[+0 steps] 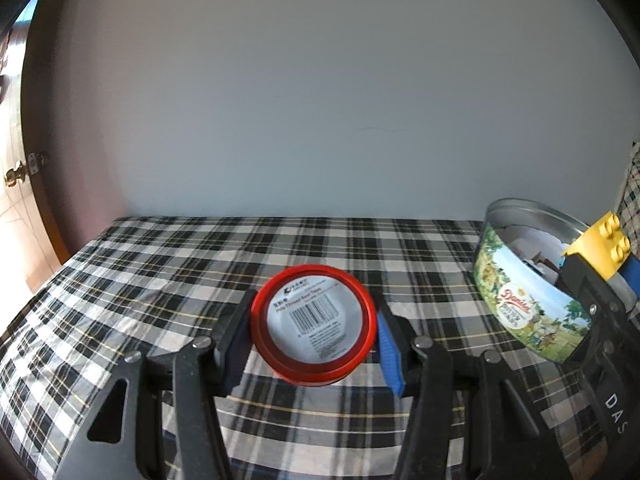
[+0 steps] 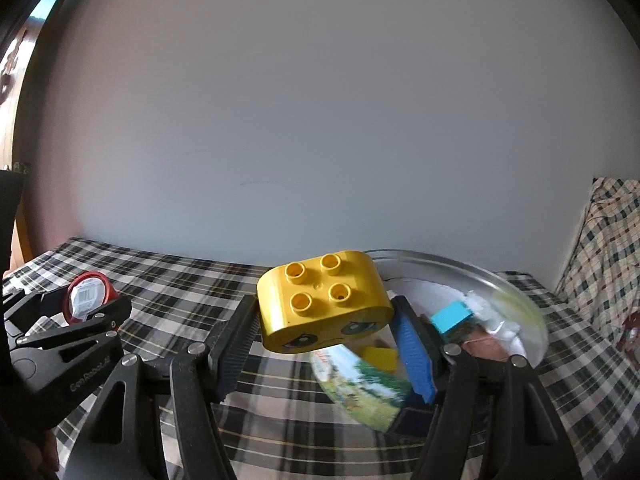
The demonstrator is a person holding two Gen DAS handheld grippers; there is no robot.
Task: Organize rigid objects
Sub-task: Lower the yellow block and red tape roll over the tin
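Observation:
My left gripper (image 1: 314, 330) is shut on a round red tin (image 1: 314, 326) with a white barcode label, held just above the checked cloth. It also shows in the right wrist view (image 2: 87, 297). My right gripper (image 2: 326, 330) is shut on a yellow toy brick (image 2: 324, 300) with studs and a drawn face, held above the near rim of a round biscuit tin (image 2: 362, 384). In the left wrist view the brick (image 1: 600, 246) hangs over the biscuit tin (image 1: 520, 300) at the right. Inside the tin lie a blue block (image 2: 452, 316), a small yellow block (image 2: 382, 358) and white paper.
A black-and-white checked cloth (image 1: 160, 280) covers the table, which ends at a plain wall. A second checked fabric (image 2: 604, 248) rises at the far right. A door with a brass knob (image 1: 14, 176) stands at the far left.

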